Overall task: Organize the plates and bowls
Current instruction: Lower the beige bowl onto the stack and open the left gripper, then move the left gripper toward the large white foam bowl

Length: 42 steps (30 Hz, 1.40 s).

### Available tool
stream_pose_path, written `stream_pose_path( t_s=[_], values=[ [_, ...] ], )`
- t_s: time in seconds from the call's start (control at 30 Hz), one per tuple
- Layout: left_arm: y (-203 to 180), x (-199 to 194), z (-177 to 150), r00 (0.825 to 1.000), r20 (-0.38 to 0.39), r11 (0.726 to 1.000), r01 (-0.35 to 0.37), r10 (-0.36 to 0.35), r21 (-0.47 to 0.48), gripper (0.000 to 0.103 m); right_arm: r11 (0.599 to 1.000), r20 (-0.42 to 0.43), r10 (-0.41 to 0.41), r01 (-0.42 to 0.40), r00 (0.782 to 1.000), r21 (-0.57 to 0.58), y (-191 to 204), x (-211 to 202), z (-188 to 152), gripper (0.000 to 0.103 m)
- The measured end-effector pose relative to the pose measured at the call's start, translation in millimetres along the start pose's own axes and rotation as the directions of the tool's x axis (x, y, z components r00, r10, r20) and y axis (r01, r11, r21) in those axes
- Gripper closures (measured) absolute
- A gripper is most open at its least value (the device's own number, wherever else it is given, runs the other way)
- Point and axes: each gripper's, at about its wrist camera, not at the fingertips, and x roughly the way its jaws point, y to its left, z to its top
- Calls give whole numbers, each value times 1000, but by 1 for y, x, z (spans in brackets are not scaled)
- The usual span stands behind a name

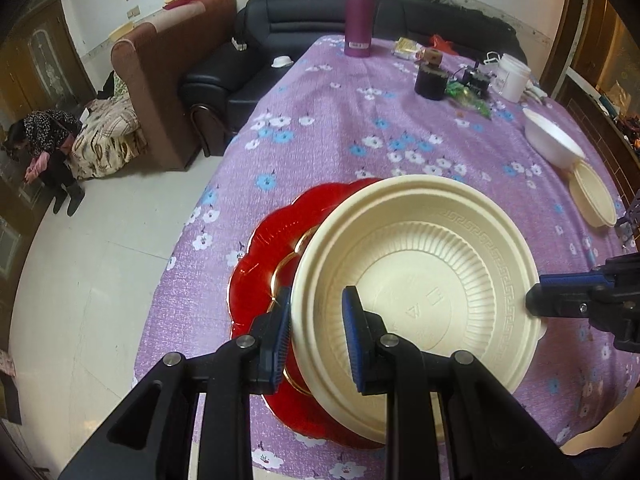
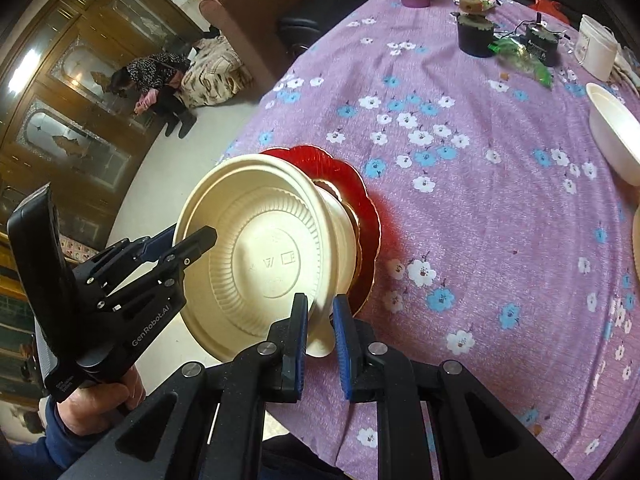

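The left gripper point(image 1: 316, 336), low in the left wrist frame, is clamped on the near rim of a cream bowl point(image 1: 420, 276); one pad sits outside the wall, the other inside. The right gripper point(image 2: 321, 334), low centre in its own frame, pinches the opposite rim of the same bowl, jaws nearly together. The bowl sits tilted above a red scalloped plate point(image 1: 276, 240) with a gold inner ring, which lies on the purple flowered tablecloth point(image 1: 340, 128) near the table's left edge.

Outward, at the right edge of the left wrist frame, a white bowl point(image 1: 554, 142) leans beside another cream bowl point(image 1: 594, 196), well apart from the held one. In the upper part stand a magenta flask point(image 1: 359, 14), a dark pot point(image 1: 431, 82), a white tub point(image 1: 512, 78) and green wrappers point(image 1: 468, 98). Nothing lies between the grippers and these. Beyond the table, upper left, are a black sofa point(image 1: 256, 60), a brown armchair point(image 1: 168, 80) and a seated person point(image 1: 48, 148).
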Motion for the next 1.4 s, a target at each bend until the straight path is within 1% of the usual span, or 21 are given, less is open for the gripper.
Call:
stream_pose_path(
  t_s=[0.13,0.27,0.4,0.53,0.63,0.7,0.73,0.8,0.9,0.97,1.07,1.13,1.2,1.27,1.33,1.4],
  values=[
    [1,8,-1,1000,-12,1000,-4,4,-4,80,1000,-21,7,-6,1000,14,-6,9,1,88],
    [1,11,1,1000,-18,1000,-4,4,-10,80,1000,-17,-6,6,1000,1,-5,13,3,87],
    [7,7,4,1000,-9,1000,-12,12,-22,71,1000,-10,-5,5,1000,-20,-4,12,5,87],
    [15,0,13,1000,-4,999,0,0,-37,71,999,23,0,1,1000,-40,-4,1,5,87],
    [16,-7,21,1000,10,999,8,-8,-33,70,1000,53,8,-7,999,-12,-12,-11,3,87],
    [11,-13,29,999,21,999,29,-29,-22,63,1000,74,6,-8,997,19,-23,-19,1,87],
    [7,-15,32,999,25,999,41,-41,-13,61,1000,80,2,-4,997,31,-27,-22,0,87],
    [-5,-21,40,997,35,997,74,-75,20,59,997,95,-11,3,995,82,-42,-30,-3,87],
    [-36,-29,53,986,28,983,162,-165,87,57,988,117,-36,18,993,152,-66,-43,-13,87],
    [-55,-31,57,975,7,967,222,-224,126,56,980,126,-69,44,990,193,-82,-52,-21,87],
    [-101,-31,63,951,-43,927,309,-307,212,56,959,138,-108,67,985,275,-115,-72,-37,87],
    [-136,-29,66,941,-75,904,339,-331,262,56,940,158,-130,71,979,334,-140,-90,-47,87],
    [-164,-26,68,922,-110,879,388,-372,276,56,924,177,-140,64,974,377,-163,-108,-54,87],
    [-193,-22,75,908,-139,865,419,-396,275,56,911,198,-149,57,969,408,-189,-128,-58,87],
    [-220,-17,85,899,-158,855,437,-408,278,56,905,217,-164,59,962,422,-211,-145,-58,87],
    [-240,-10,97,897,-165,852,442,-411,281,55,899,234,-171,54,957,435,-235,-162,-55,87]
  ],
)
